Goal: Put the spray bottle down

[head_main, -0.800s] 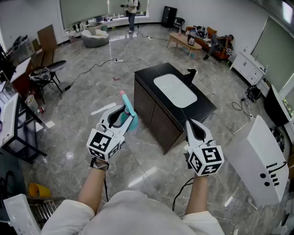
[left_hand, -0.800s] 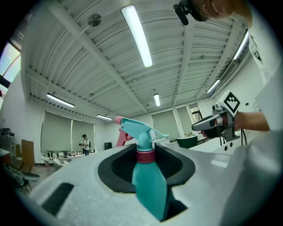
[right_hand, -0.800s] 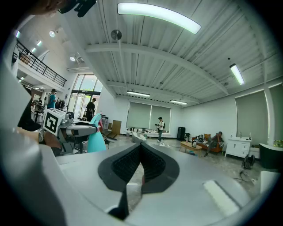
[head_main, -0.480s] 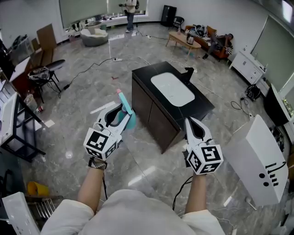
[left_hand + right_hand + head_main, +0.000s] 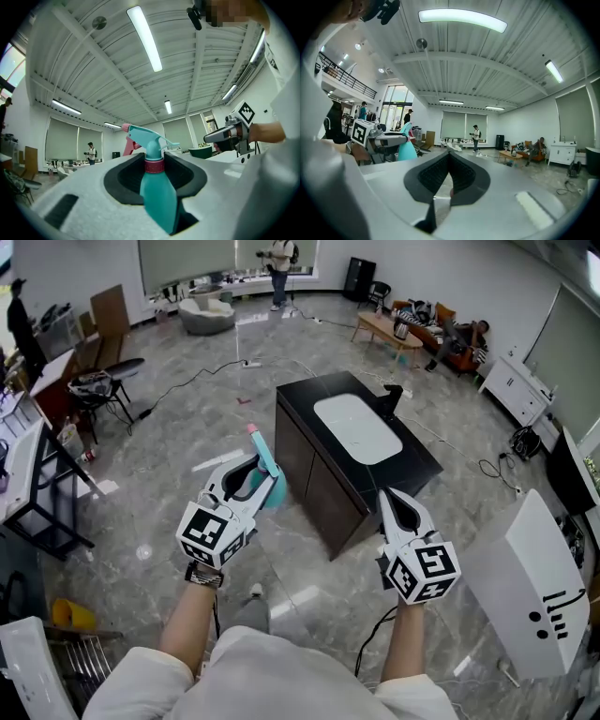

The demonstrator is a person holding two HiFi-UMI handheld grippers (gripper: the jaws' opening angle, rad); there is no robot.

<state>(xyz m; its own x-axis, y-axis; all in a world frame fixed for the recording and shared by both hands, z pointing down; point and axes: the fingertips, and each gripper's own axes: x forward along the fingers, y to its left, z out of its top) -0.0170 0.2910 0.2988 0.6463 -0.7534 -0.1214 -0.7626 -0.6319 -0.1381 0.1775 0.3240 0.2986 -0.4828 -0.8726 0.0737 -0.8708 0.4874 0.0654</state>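
Underfoot, floor point(image 5: 178, 437): grey polished stone of a wide hall, with thin cables lying across it.
Desk point(image 5: 419, 463): a dark block cabinet that stands on the floor ahead of the two arms; its top has a white inset point(image 5: 356, 426), and one dark fixture stands at the far edge of this inset.
White box point(image 5: 534, 582): a tilted white body to the right of the desk, not touching it.
Standing person point(image 5: 279, 257): at the far end of the hall near the windows, well apart from the desk.
Forearms point(image 5: 187, 624): both are stretched forward from pale sleeves, and each one carries a claw with a marker cube.
Left claw point(image 5: 255, 471): it is raised over the floor, just left of the desk's near corner; its jaws are pinching the spray bottle at the neck, on the dark red collar.
Right claw point(image 5: 449, 161): its jaws are pressed together with nothing between them; it is held near the front of the desk.
Spray bottle point(image 5: 157, 197): teal, held in the air by the left claw and resting on no surface; the trigger head with its pink nozzle point(image 5: 251, 430) sticks out beyond the jaws, and the body hangs under them.
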